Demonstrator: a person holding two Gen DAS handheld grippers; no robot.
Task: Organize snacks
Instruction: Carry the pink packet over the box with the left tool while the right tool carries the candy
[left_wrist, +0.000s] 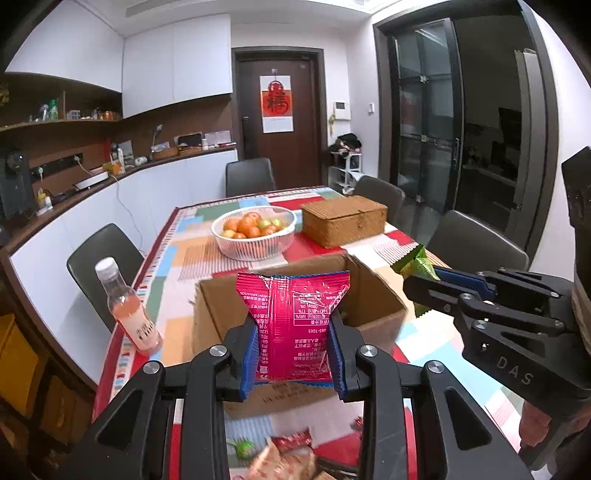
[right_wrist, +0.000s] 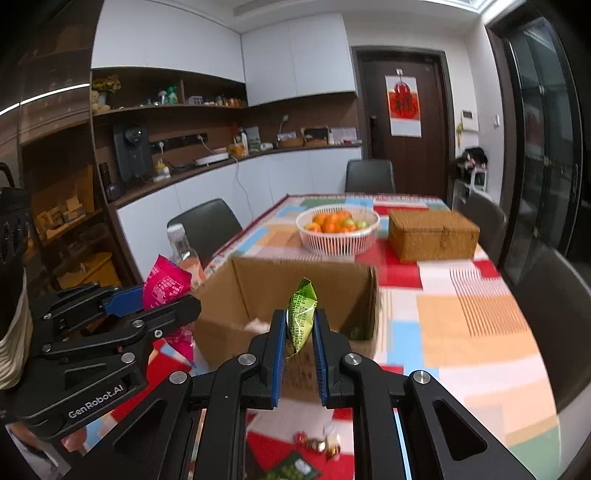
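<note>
Left gripper (left_wrist: 293, 343) is clamping a pink snack packet (left_wrist: 295, 325) at lower centre; right gripper (right_wrist: 300, 343) is pinching a green packet (right_wrist: 301, 317).

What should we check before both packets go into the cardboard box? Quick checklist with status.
1. Left gripper clamped on the pink packet: ok.
2. Right gripper clamped on the green packet: ok, pinched edge-on.
3. Cardboard box open at the top: ok.
4. Room inside the box: cannot tell; only part of the interior shows, with something pale at the bottom.
5. Grippers clear of each other: ok, side by side and apart.
6. Bottle standing left of the box, clear of the left gripper's path: ok, but close.
</note>
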